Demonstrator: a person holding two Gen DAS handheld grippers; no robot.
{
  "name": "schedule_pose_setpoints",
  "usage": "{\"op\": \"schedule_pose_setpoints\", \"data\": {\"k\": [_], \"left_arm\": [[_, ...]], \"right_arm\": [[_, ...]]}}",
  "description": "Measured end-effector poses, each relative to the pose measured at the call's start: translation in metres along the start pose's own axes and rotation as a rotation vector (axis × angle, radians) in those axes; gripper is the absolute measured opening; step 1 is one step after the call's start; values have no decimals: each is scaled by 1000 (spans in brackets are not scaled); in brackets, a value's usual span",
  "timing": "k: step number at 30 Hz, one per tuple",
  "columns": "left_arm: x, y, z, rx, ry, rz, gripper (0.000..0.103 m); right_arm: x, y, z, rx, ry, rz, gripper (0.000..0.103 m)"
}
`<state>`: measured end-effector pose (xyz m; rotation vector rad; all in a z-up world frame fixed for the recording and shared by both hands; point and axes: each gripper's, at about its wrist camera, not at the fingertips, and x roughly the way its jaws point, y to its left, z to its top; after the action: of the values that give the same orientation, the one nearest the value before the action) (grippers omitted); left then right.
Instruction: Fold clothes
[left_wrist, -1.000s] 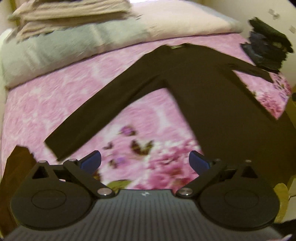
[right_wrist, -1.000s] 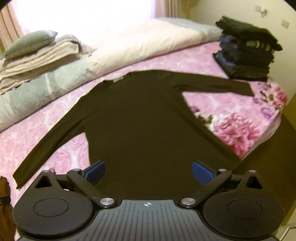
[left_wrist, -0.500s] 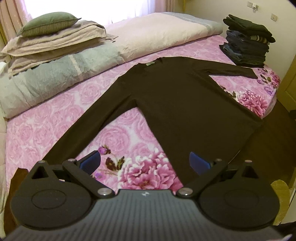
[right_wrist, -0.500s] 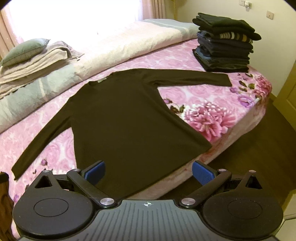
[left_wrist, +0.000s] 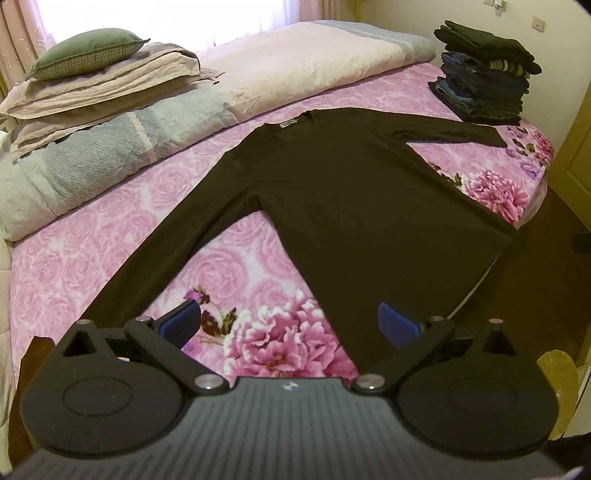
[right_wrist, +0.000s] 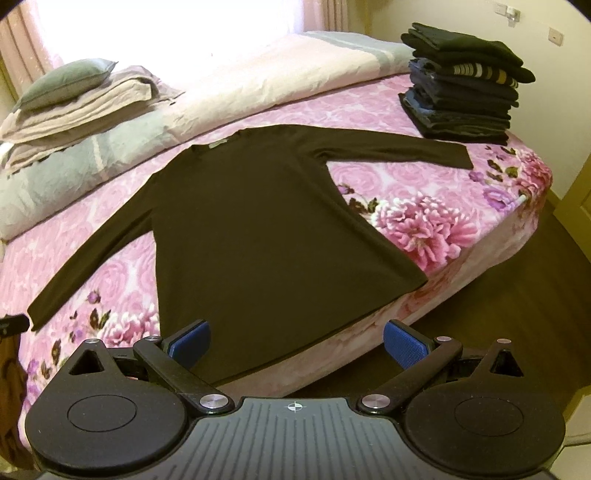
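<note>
Right now both sets of jaws stand wide apart and grip nothing: the left gripper (left_wrist: 290, 325) hangs over the pink floral bedspread (left_wrist: 110, 236), the right gripper (right_wrist: 295, 338) over the bed's near edge. Just beyond them, toward twelve o'clock, a dark long-sleeved top (right_wrist: 258, 221) lies flat on the bed, sleeves spread out. At two o'clock sits a stack of folded clothes (right_wrist: 461, 96); at ten o'clock a green pillow (left_wrist: 85, 53) tops folded bedding (left_wrist: 295, 66).

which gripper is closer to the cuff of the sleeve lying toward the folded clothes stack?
Right. The right gripper hovers over the shirt's hem, on the side of that cuff. The left gripper hangs by the opposite sleeve, farther away.
</note>
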<state>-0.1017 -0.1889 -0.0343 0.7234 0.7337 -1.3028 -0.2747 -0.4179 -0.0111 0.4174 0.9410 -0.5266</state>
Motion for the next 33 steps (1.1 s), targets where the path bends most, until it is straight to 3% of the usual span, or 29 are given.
{"op": "schedule_pose_setpoints", "data": {"k": [10, 19, 26, 33], "left_arm": [[-9, 14, -14, -38, 5, 38, 101], [-36, 56, -70, -184, 48, 164, 101], [-35, 134, -107, -304, 83, 255, 101], [-4, 218, -122, -233, 85, 312, 101]], "right_arm": [[10, 14, -3, -42, 17, 20, 102], [32, 63, -8, -165, 31, 118, 102], [55, 174, 5, -456, 0, 283, 102], [98, 326, 12, -810, -22, 397, 102]]}}
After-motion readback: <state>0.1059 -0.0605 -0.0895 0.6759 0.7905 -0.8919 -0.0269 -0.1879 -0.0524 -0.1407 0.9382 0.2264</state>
